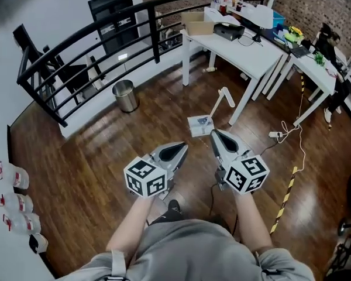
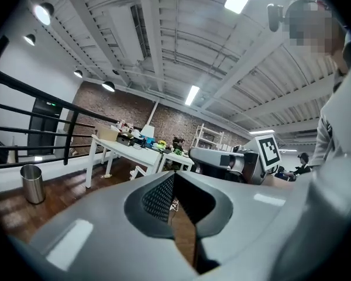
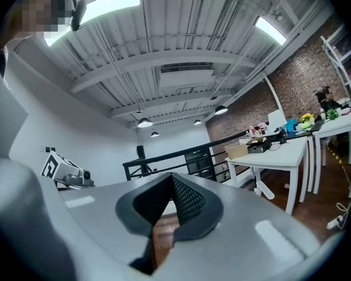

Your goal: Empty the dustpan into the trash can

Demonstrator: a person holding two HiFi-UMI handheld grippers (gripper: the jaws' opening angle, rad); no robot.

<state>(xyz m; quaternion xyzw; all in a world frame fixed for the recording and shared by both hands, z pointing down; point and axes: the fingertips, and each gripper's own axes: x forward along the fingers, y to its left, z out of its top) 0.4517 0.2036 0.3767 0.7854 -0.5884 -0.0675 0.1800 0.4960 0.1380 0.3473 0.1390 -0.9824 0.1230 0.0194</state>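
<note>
In the head view the person holds both grippers at waist height over a dark wooden floor point(image 1: 93, 174). The left gripper point(image 1: 184, 146) and the right gripper point(image 1: 213, 132) point forward, side by side and a little apart, each with its jaws drawn to a closed point and nothing in them. The dustpan point(image 1: 200, 123) lies on the floor just ahead of the two tips, its white handle point(image 1: 224, 97) slanting up and away towards a white worktop point(image 1: 245, 48). The trash can point(image 1: 125, 95), a round metal bin, stands on the floor well to the left of the dustpan, near the foot of a black railing point(image 1: 105, 25). Clear bottles point(image 1: 11, 204) lie by the wall at the far left.

In the left gripper view the jaws meet at the tip, with only floor showing through the gap below them. The trash can point(image 2: 32, 183) stands far off at the left edge, beneath the railing. The right gripper with its marker cube point(image 2: 268, 150) shows at the right.

In the right gripper view the jaws are likewise closed on nothing. The worktop runs along the right and the railing crosses behind.
</note>
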